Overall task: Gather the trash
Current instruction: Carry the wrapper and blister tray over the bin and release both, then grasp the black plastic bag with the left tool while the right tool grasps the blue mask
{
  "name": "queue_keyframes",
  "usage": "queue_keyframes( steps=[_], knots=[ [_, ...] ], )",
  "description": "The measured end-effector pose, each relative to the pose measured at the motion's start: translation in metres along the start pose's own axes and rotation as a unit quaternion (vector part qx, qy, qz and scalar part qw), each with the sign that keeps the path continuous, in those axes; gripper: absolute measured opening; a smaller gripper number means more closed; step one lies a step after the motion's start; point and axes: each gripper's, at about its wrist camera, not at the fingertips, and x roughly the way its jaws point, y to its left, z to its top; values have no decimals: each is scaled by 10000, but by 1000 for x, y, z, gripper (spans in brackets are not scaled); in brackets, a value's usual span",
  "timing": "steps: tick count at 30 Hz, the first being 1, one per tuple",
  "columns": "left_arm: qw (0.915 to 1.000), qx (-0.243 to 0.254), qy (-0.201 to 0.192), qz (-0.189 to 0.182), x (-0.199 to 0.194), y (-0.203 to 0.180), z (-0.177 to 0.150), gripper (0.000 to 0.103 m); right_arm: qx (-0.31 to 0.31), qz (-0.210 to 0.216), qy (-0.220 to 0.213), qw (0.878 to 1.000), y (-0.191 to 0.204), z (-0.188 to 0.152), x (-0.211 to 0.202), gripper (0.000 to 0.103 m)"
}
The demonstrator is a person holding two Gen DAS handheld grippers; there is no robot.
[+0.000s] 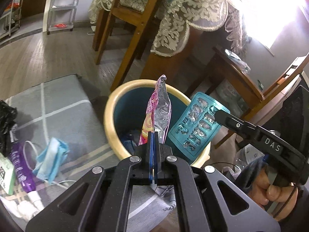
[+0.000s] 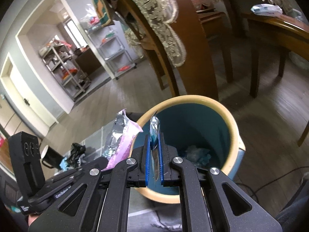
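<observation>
Left wrist view: the left tool [image 1: 154,135] angles down over the bin [image 1: 110,119], clamped on a pink foil wrapper [image 1: 159,112]. At 3 o'clock, a hand [image 1: 274,189] holds the right tool [image 1: 218,116], clamped on a teal blister pack [image 1: 195,127]. A face mask [image 1: 51,158] lies on the mat [image 1: 63,100] at 9 o'clock.

Right wrist view: the right tool [image 2: 154,141] tilts toward the bin's [image 2: 234,127] mouth, the pack [image 2: 154,133] seen edge-on. The wrapper [image 2: 123,137] sits at 9 o'clock. Only here, crumpled trash [image 2: 197,153] shows inside.
</observation>
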Motion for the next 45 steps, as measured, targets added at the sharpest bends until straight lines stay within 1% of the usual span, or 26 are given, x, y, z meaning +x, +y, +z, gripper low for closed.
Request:
queue_keyframes(
  steps=[5, 11, 20, 22, 24, 25, 27, 28, 29, 30, 32, 37, 39, 41, 45],
  knots=[
    [9998, 118, 168, -40, 20, -8, -1, 0, 161, -101, 86, 9998, -10, 0, 3, 9],
    [9993, 106, 364, -24, 39, -9, -3, 0, 256, -200, 227, 9992, -17, -3, 10, 9],
    [9986, -68, 518, 56, 48, 2, -6, 0, 237, -266, 472, 9983, -16, -7, 22, 9],
    [9984, -99, 542, 78, 48, 5, -7, 2, 243, -281, 511, 9980, -16, -8, 24, 10],
    [9984, -107, 533, 123, 46, 7, -8, 10, 276, -303, 533, 9977, -17, -7, 25, 10],
    [9985, -113, 521, 118, 45, 8, -8, 11, 298, -308, 539, 9976, -18, -7, 25, 10],
    [9986, -123, 496, 136, 42, 9, -8, 14, 348, -307, 550, 9974, -19, -7, 25, 14],
    [9987, -124, 479, 141, 40, 10, -9, 16, 351, -314, 541, 9974, -19, -7, 25, 19],
    [9987, -128, 462, 147, 38, 11, -9, 22, 353, -324, 529, 9974, -20, -7, 25, 24],
    [9988, -134, 437, 159, 36, 12, -10, 28, 360, -329, 511, 9975, -20, -6, 24, 26],
    [9990, -154, 383, 164, 31, 14, -11, 32, 386, -314, 494, 9975, -20, -6, 24, 30],
    [9990, -188, 326, 245, 22, 20, -13, 35, 437, -266, 503, 9974, -21, -7, 26, 34],
    [9989, -200, 300, 284, 18, 24, -12, 40, 440, -249, 495, 9975, -20, -7, 26, 37],
    [9989, -205, 279, 315, 13, 28, -13, 41, 452, -230, 487, 9975, -21, -6, 26, 42],
    [9987, -149, 258, 405, 4, 33, -16, 44, 445, -213, 485, 9976, -18, -6, 27, 46]
  ],
)
